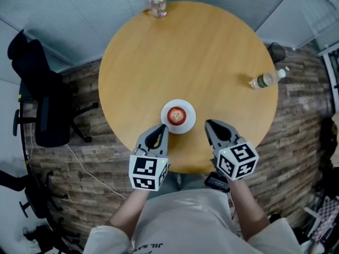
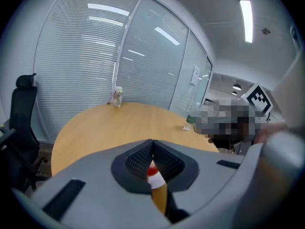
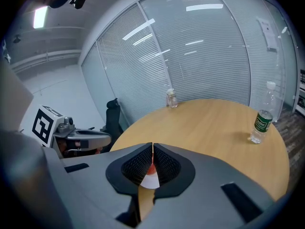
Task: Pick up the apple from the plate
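Red apple sat on a small round white plate near the front edge of the round wooden table, untouched. Left gripper was just beside the plate's left rim, jaws pressed together with nothing between them. Right gripper was just off the right rim, likewise closed and empty (a sliver of apple and plate showed past each pair of tips). Farther off: a clear plastic bottle at the right edge and a small glass jar at the far edge — both well apart from the plate.
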